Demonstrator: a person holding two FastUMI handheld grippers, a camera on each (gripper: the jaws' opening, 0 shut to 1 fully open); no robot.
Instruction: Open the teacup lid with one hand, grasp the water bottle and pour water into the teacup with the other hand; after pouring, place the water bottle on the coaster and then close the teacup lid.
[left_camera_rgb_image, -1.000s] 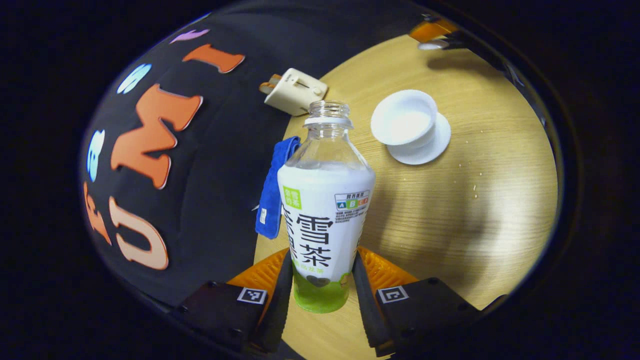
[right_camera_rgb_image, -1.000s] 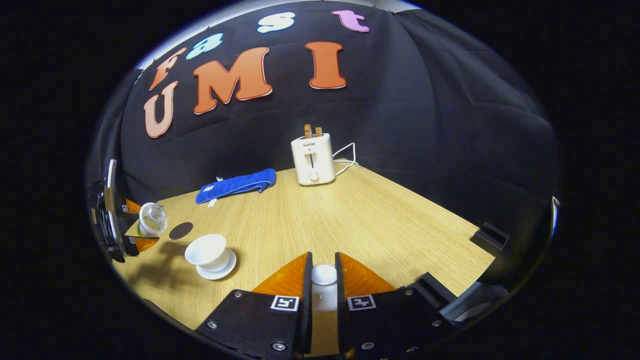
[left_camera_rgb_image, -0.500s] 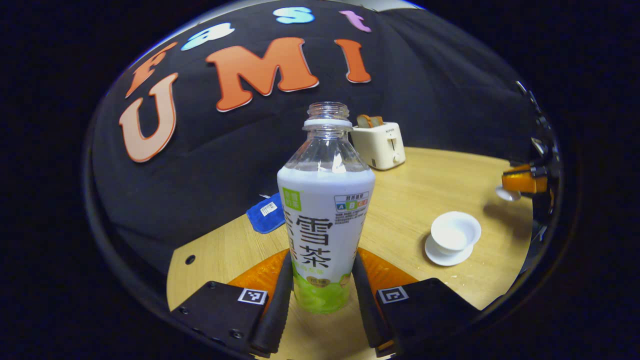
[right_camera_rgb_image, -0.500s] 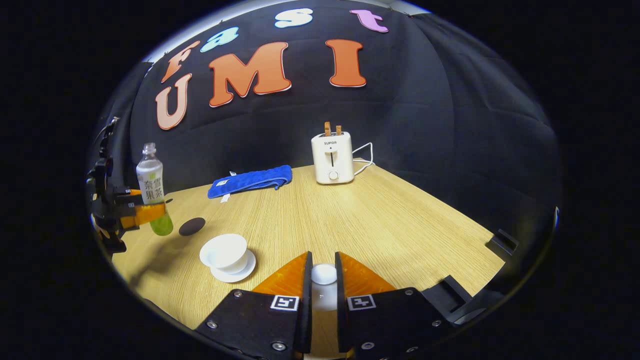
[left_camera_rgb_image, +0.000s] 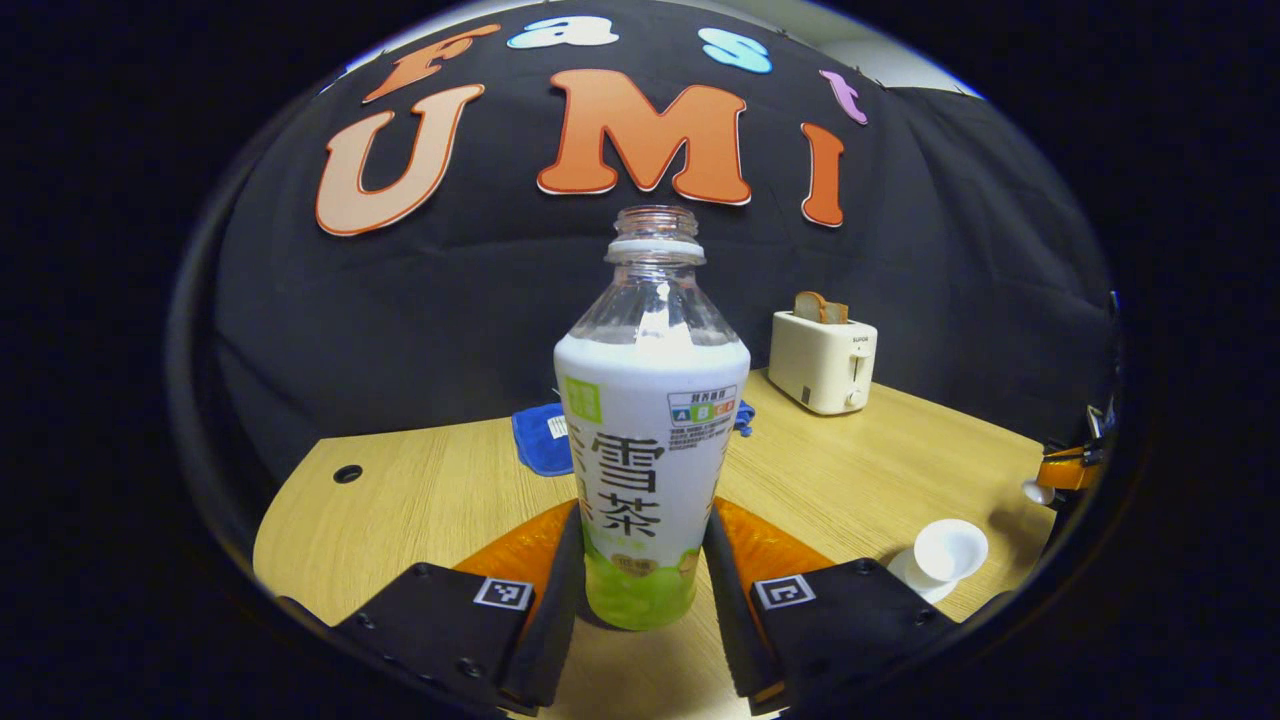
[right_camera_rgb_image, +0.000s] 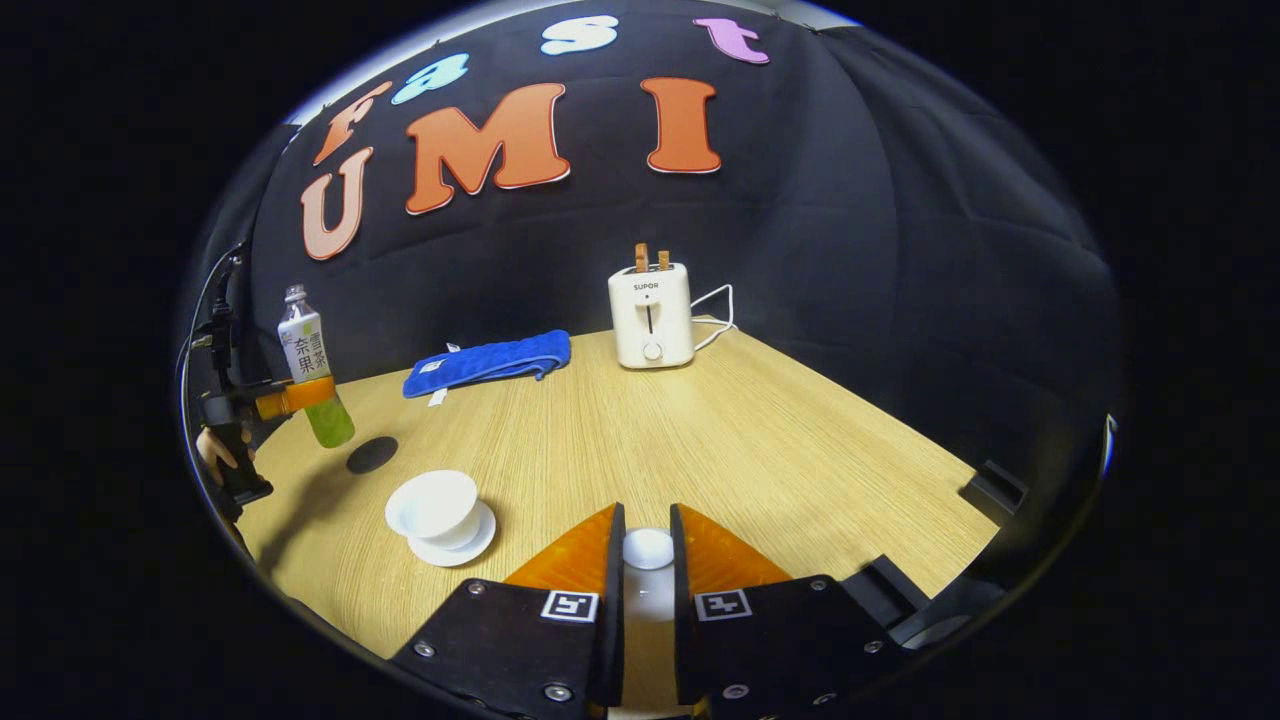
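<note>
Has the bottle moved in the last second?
Yes. In the right gripper view the bottle went from tipped over the teacup to upright, farther back, above the coaster.

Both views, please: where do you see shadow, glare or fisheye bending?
Left gripper view: glare on the bottle's clear shoulder, table edge bowed. Right gripper view: a shadow spreads left of the teacup, the far bottle small but sharp, table edges curved.

White, green, blue on pale wood
Bottle (left_camera_rgb_image: 650, 440): white label, green base. Cup (right_camera_rgb_image: 433, 505) white. Towel (right_camera_rgb_image: 487, 361) blue. Toaster (right_camera_rgb_image: 651, 315) cream.
</note>
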